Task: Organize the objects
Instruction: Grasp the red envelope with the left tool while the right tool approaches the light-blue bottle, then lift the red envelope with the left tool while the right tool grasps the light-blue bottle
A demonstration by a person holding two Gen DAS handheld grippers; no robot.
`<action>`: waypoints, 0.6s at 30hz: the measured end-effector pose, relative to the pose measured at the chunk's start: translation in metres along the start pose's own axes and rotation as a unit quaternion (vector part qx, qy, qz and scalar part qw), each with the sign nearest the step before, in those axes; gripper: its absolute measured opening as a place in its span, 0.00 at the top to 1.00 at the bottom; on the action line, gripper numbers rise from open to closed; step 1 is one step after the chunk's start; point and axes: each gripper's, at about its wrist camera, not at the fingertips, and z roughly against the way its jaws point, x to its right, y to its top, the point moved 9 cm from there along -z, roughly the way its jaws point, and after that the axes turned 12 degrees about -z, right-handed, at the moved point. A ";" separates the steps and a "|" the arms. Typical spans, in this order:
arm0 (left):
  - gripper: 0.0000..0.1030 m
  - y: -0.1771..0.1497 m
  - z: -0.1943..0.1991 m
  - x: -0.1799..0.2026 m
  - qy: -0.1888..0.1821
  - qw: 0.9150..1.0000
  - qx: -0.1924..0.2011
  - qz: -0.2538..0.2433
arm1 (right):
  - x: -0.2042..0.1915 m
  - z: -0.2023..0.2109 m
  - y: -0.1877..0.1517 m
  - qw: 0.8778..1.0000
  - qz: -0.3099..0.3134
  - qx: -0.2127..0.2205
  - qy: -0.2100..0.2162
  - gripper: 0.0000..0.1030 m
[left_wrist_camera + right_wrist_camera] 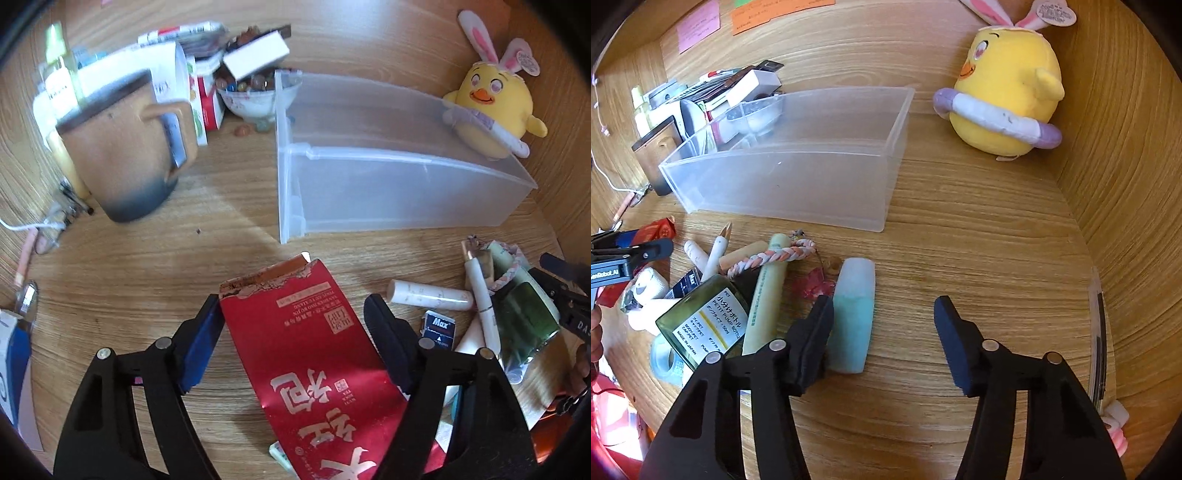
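The left gripper (293,325) straddles the red packet (314,354), its pads not yet clamping it. The right gripper (882,328) is open, a teal tube (853,317) just inside its left finger. Both likely need to close before lifting toward the clear bin (798,173) ahead.

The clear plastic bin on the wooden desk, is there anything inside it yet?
No, the clear plastic bin holds nothing; only its bare translucent walls and floor show.

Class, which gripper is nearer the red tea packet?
Left. The left gripper straddles the red tea packet; the right gripper sits further right, by the teal tube.
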 end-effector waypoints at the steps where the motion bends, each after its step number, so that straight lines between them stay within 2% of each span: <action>1: 0.26 0.002 0.003 -0.002 0.007 1.000 0.006 -0.002 | 0.002 0.000 0.000 1.000 -0.002 0.000 0.000 0.51; 5: 0.26 0.007 0.015 0.000 0.012 1.000 0.025 -0.008 | 0.007 0.000 0.002 1.000 -0.008 -0.004 -0.001 0.51; 10: 0.26 0.016 0.030 0.004 0.011 0.999 0.051 -0.008 | -0.005 -0.003 0.001 1.000 0.014 -0.015 0.017 0.52; 15: 0.26 0.028 0.045 0.007 0.008 0.997 0.076 -0.006 | -0.006 -0.012 0.002 0.999 0.005 -0.039 0.035 0.67; 18: 0.26 0.035 0.055 0.007 0.008 0.996 0.092 -0.005 | -0.002 -0.012 0.002 0.998 -0.008 -0.043 0.043 0.70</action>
